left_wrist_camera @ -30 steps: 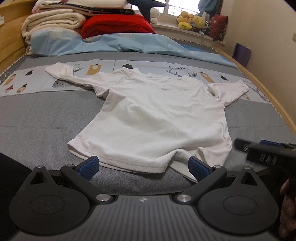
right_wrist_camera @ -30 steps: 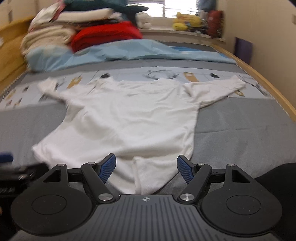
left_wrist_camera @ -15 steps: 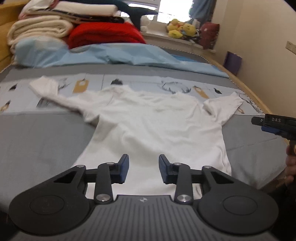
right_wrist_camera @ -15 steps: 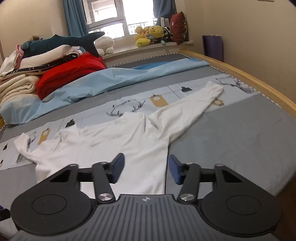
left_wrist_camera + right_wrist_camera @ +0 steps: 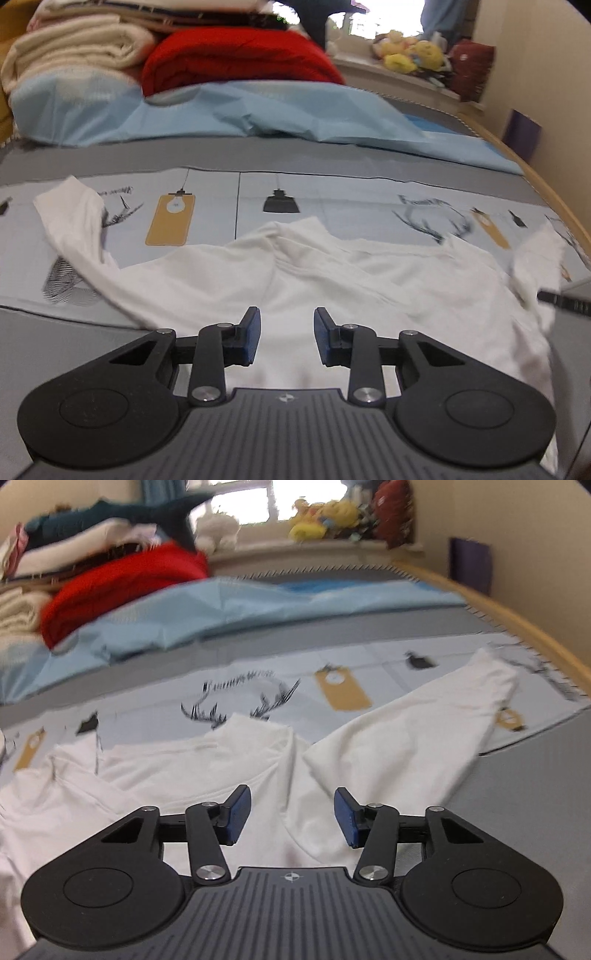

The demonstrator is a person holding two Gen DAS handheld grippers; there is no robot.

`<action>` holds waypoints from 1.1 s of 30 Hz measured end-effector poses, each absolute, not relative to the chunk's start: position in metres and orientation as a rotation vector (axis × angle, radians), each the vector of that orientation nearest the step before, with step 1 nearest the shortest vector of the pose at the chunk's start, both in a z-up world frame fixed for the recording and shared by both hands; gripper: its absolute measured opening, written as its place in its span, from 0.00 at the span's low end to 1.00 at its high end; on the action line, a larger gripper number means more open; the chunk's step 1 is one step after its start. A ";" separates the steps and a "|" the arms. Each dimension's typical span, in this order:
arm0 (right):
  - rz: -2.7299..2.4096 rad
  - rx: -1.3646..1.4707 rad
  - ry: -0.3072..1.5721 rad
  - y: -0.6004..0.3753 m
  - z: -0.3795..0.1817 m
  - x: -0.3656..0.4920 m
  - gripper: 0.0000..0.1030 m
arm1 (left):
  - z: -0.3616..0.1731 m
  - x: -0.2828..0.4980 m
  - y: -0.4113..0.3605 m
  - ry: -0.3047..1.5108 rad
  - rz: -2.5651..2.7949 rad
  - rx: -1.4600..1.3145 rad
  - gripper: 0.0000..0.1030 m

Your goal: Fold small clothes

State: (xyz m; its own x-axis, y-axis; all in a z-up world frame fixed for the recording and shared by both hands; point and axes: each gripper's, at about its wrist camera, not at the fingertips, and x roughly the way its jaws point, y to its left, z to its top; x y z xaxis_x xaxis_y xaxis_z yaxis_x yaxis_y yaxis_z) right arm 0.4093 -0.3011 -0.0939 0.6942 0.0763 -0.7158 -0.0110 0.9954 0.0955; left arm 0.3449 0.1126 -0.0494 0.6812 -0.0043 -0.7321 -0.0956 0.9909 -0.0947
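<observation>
Shirt: one white long-sleeved shirt (image 5: 332, 280) lies spread flat on the bed cover (image 5: 55, 332), collar towards the pillows, hem towards the cameras.
Sleeves: two, both stretched outward; the left one (image 5: 77, 236) reaches over the printed band of the cover, the right one (image 5: 424, 738) angles away towards the wooden bed edge (image 5: 517, 624).
Left gripper (image 5: 286, 339): one, above the shirt's chest area; its two blue pads (image 5: 251, 336) stand a moderate gap apart, with nothing between them.
Right gripper (image 5: 291, 818): one, above the shirt near the right armpit; its two blue pads (image 5: 238, 814) are apart, wider than the left pair, gripping nothing.
Contact: I cannot tell whether either gripper touches the cloth.
Bedding at the head: one light blue sheet (image 5: 258, 114), one red blanket (image 5: 236, 62), one cream folded blanket (image 5: 74, 62).
Windowsill: a cluster of yellow plush toys (image 5: 410, 55), too blurred to count.
</observation>
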 end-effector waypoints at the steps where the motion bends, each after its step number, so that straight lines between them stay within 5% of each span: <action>1: 0.054 0.082 0.817 -0.300 -0.103 0.417 0.52 | -0.057 0.356 0.117 0.824 0.055 -0.138 0.34; 6: 0.045 0.078 0.866 -0.295 -0.141 0.453 0.52 | -0.093 0.409 0.139 0.824 0.065 -0.210 0.36; 10: 0.067 -0.028 0.826 -0.284 -0.157 0.465 0.52 | -0.118 0.447 0.152 0.837 0.102 -0.232 0.65; 14: 0.027 -0.003 0.787 -0.279 -0.160 0.471 0.52 | -0.132 0.477 0.160 0.829 0.107 -0.238 0.74; 18: 0.049 -0.029 0.737 -0.271 -0.162 0.477 0.28 | -0.150 0.498 0.157 0.872 0.043 -0.172 0.76; 19: 0.042 -0.028 0.730 -0.270 -0.164 0.480 0.26 | -0.154 0.499 0.154 0.870 0.031 -0.123 0.74; 22: 0.030 0.030 0.722 -0.270 -0.167 0.490 0.23 | -0.158 0.494 0.148 0.816 -0.050 -0.048 0.32; 25: 0.045 0.039 0.714 -0.264 -0.168 0.503 0.14 | -0.158 0.497 0.150 0.802 -0.064 -0.036 0.20; 27: 0.060 0.026 0.698 -0.258 -0.170 0.514 0.13 | -0.156 0.500 0.157 0.781 -0.043 -0.045 0.03; 33: 0.079 0.044 0.673 -0.241 -0.175 0.559 0.12 | -0.154 0.512 0.179 0.781 0.047 -0.127 0.04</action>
State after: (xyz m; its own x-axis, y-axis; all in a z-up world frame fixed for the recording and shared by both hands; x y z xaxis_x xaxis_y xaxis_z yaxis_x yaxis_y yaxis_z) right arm 0.5589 -0.2410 -0.1747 0.7793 0.0871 -0.6205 -0.0584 0.9961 0.0665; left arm 0.5124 0.1786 -0.1539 0.7096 -0.0049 -0.7046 -0.0892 0.9913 -0.0966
